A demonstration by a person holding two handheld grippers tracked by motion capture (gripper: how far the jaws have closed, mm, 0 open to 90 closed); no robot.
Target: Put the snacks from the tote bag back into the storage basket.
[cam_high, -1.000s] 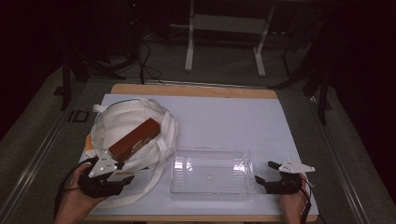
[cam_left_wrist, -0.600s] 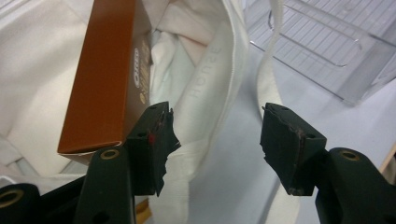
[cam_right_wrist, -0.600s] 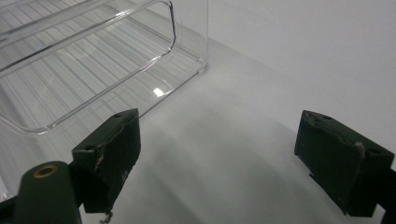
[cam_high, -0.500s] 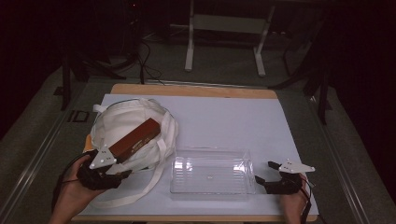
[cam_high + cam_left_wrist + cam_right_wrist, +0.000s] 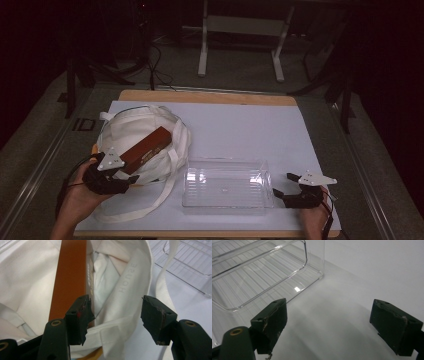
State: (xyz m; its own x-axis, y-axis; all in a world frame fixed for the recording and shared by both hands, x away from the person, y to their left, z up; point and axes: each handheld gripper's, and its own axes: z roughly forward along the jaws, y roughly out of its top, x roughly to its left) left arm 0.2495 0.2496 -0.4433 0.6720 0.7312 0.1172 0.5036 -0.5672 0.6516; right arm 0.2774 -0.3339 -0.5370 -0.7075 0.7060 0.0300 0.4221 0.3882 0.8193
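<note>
1. Since the earlier pictures, the left gripper (image 5: 131, 178) had moved up from the table's near-left edge to the near end of the brown box (image 5: 146, 147), while the right gripper (image 5: 284, 184) had stayed where it was by the clear tray (image 5: 227, 183).
2. White sheeting covered the wooden table (image 5: 235, 125), whose bare edge showed along the far side.
3. On the left part of the table lay a white cloth bag (image 5: 132, 132), crumpled and open, with long straps trailing toward the near edge; its hem carried raised lettering in the left gripper view (image 5: 127, 277).
4. Just right of the bag sat the clear tray, rectangular, empty, with a ribbed floor (image 5: 249, 280) and rounded corners.
5. The brown box was long and narrow, reddish-brown on its broad face, with a paler printed side (image 5: 70, 277); it rested slanted on the bag's opening.
6. The left gripper (image 5: 116, 310) had its jaws spread wide, one jaw touching or just beside the box's near end, the other over the bag's hem.
7. The right gripper (image 5: 328, 320) rested on the sheet just right of the tray, jaws wide apart with nothing between them.
</note>
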